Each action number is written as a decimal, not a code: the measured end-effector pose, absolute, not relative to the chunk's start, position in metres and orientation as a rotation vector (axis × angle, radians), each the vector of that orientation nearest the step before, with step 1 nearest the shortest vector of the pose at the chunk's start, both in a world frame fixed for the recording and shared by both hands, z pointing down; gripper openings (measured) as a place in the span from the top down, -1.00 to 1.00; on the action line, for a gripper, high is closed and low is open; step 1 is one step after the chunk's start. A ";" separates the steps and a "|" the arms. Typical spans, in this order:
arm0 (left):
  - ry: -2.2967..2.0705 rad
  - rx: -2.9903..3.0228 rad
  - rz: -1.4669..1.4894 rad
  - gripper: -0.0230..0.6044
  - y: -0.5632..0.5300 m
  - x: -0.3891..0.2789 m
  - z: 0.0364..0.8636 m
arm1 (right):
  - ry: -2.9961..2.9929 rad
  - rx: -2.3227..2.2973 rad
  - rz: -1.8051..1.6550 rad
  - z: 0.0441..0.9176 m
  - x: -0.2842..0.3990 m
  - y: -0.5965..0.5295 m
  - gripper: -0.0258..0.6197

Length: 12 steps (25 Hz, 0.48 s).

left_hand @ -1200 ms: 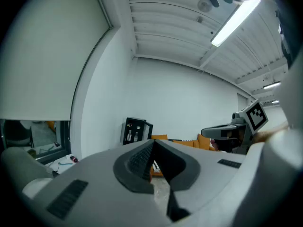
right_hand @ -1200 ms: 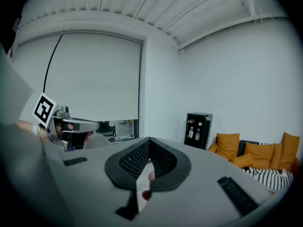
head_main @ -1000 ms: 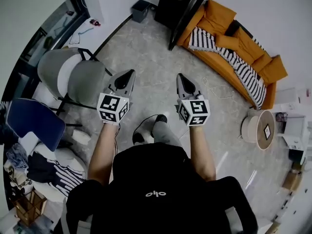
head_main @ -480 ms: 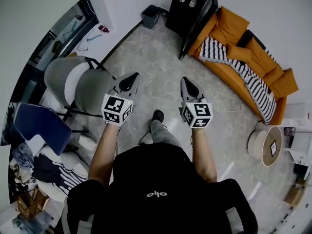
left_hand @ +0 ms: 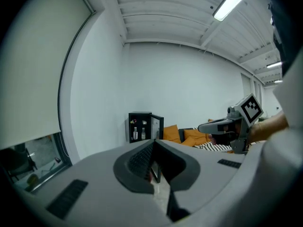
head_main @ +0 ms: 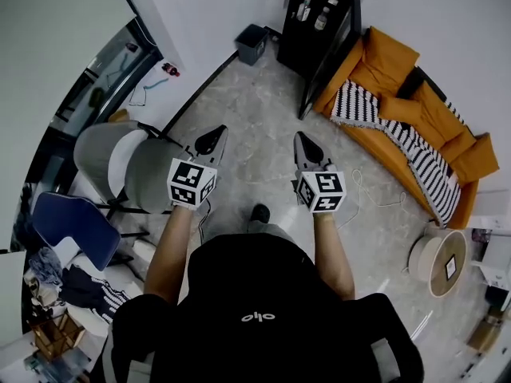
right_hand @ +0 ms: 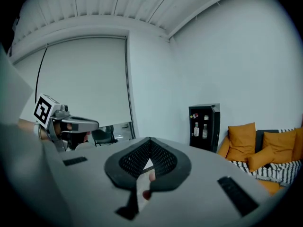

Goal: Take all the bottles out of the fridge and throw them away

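The left gripper (head_main: 209, 139) and right gripper (head_main: 305, 143), jaws together and empty, point toward the open fridge (head_main: 295, 40) holding bottles (head_main: 304, 9).

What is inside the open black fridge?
Two bottles stand side by side on a shelf in the fridge, with small unidentifiable items above. The lower part is too dark to read.

The left gripper (left_hand: 154, 149) has its jaws together, nothing between them. Beyond stands a black fridge (left_hand: 140, 115), door open, two bottles (left_hand: 135, 133) inside; the right gripper (left_hand: 201, 126) crosses an orange sofa (left_hand: 172, 132)
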<state>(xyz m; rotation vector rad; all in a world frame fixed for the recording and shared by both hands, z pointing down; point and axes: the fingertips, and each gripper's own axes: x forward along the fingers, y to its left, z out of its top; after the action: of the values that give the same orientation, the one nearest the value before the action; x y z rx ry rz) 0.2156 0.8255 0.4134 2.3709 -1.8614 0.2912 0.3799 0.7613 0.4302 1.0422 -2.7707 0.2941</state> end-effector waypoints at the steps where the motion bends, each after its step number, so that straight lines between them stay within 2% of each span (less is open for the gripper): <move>1: -1.859 2.368 0.297 0.92 0.817 0.214 0.414 | -2.769 1.036 0.298 0.431 0.377 0.754 0.92; 12: -1.835 2.365 0.248 0.92 0.704 0.148 0.425 | -2.741 1.021 0.302 0.445 0.312 0.652 0.92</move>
<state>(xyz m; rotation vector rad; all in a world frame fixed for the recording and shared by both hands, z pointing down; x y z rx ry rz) 0.1478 0.7036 0.4246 2.3655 -1.8346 0.2477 0.3118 0.6523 0.4449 1.0210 -2.7409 0.3024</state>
